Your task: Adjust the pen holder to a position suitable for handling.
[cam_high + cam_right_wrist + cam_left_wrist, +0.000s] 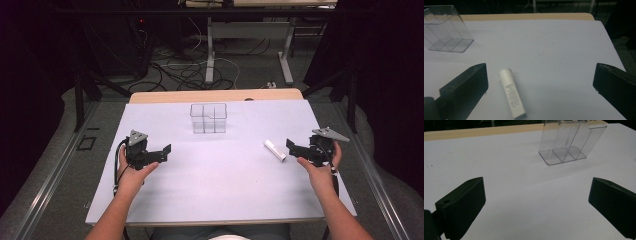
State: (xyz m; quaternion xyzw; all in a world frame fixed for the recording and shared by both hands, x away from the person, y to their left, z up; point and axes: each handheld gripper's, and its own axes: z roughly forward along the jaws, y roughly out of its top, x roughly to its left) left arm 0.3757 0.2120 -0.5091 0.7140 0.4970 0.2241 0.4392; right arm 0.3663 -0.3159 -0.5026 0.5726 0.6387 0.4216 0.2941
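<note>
Right gripper [540,82]: jaws wide, nothing gripped; white tube [512,93] lies flat on the table [564,45] between them, nearer one jaw. Left gripper [536,202]: jaws wide, empty. Clear divided box [571,141] stands ahead of both.

The white tube [512,97] carries a printed label, too small to read.

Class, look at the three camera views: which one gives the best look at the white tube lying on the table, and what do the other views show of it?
The right gripper view: the white tube lies close, between the open jaws, its printed label visible. In the high view the tube is small, just ahead of the right gripper.
</note>
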